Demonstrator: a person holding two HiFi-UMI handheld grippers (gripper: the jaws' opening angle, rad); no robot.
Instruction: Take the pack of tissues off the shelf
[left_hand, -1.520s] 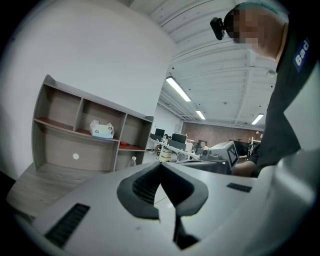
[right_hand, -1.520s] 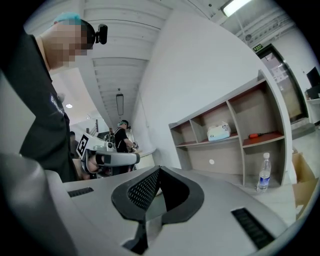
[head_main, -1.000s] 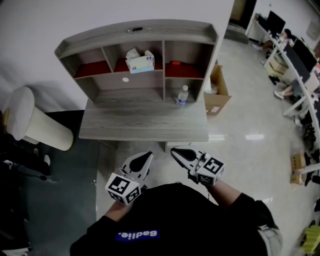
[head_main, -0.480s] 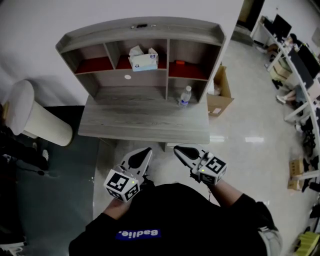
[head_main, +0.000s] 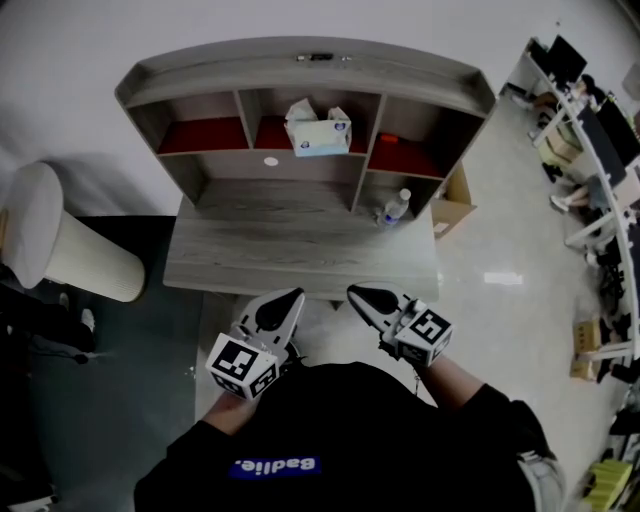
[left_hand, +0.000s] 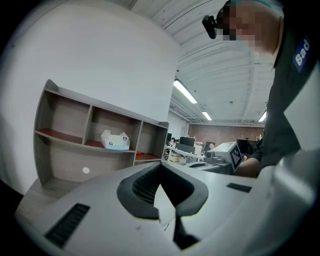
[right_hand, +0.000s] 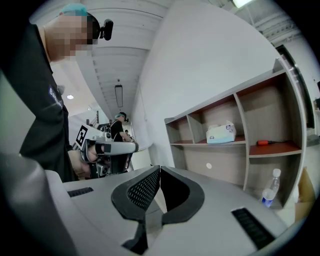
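The pack of tissues (head_main: 318, 130) is a pale blue and white box in the middle upper compartment of the grey wooden shelf unit (head_main: 300, 72); it also shows small in the left gripper view (left_hand: 115, 140) and the right gripper view (right_hand: 221, 133). My left gripper (head_main: 283, 301) and right gripper (head_main: 362, 296) hang close to my body, in front of the desk's near edge and well short of the shelf. Both are shut with nothing between their jaws.
A clear water bottle (head_main: 396, 207) stands on the desk (head_main: 290, 250) at the lower right of the shelf unit. A small orange thing (head_main: 391, 139) lies in the right compartment. A cream cylinder (head_main: 60, 245) stands left of the desk, a cardboard box (head_main: 455, 205) right of it.
The head view has shifted, so the shelf and desk sit a little further right and look larger. Both grippers stay shut in nearly the same place near my body.
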